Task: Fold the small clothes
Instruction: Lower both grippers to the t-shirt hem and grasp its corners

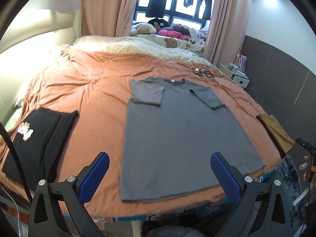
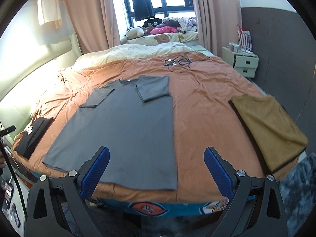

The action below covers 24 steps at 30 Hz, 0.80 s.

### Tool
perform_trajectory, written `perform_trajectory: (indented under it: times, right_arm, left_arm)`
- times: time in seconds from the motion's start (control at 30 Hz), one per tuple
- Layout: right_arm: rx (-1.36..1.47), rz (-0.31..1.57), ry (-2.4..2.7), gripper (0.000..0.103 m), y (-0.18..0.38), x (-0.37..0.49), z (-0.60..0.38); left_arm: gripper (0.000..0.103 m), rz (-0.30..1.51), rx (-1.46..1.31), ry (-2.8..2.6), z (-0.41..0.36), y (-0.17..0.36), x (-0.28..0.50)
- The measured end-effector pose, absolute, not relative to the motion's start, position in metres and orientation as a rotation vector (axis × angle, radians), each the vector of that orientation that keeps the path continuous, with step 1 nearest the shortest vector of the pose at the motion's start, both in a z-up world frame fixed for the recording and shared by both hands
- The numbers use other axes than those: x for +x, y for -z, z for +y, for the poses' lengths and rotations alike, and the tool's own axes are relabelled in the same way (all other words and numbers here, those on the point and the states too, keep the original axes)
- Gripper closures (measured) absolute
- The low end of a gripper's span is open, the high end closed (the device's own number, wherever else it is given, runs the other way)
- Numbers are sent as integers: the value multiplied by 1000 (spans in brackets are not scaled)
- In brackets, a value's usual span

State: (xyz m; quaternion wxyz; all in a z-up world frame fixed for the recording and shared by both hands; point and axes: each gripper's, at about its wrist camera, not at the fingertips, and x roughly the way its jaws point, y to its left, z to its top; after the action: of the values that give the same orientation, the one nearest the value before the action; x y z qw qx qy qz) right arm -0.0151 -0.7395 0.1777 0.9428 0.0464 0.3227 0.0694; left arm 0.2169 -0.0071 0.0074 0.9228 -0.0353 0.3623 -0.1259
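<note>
Grey cotton is the landmark: one grey T-shirt lies flat on the rust-orange quilt, collar toward the window, hem at the near edge of the bed, both short sleeves folded inward onto its chest.

The left gripper hangs above that hem, its two blue-padded fingers spread wide with nothing between them. In its own view the hem's near-left corner lies between the pads, and neither pad can be seen touching cloth.

The right gripper is likewise spread wide and holds nothing. Its left pad overlaps the shirt's near edge in the picture, while its right pad stands over bare quilt beyond the shirt's side edge. Whether either pad touches the fabric I cannot tell.

Three garments can be counted on the quilt:
- the grey T-shirt in the middle;
- one folded black garment with a pale printed figure, well to the left of the shirt;
- one folded tan garment well to the right of the shirt, at the bed's corner.

Beyond the shirt's collar lies one tangle of dark cables. Further right of the shirt stands one pale bedside cabinet with two drawers, small items on its top.
</note>
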Motion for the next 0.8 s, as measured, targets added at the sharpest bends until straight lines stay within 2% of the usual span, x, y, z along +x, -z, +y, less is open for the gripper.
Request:
perform_trajectory:
  times: [0.43, 0.53, 0.67, 0.8]
  right_arm:
    - [287, 717, -168, 7, -121, -15, -770]
    - [341, 746, -173, 7, -103, -10, -778]
    - [453, 778, -165, 8, -77, 4, -795]
    - [547, 800, -171, 22, -57, 17, -805]
  left_arm:
    - [1, 760, -220, 208, 39, 45, 195]
    - [6, 781, -280, 205, 49, 62, 199]
    - [19, 855, -386, 193, 59, 96, 214]
    - [27, 900, -497, 193, 67, 125, 225]
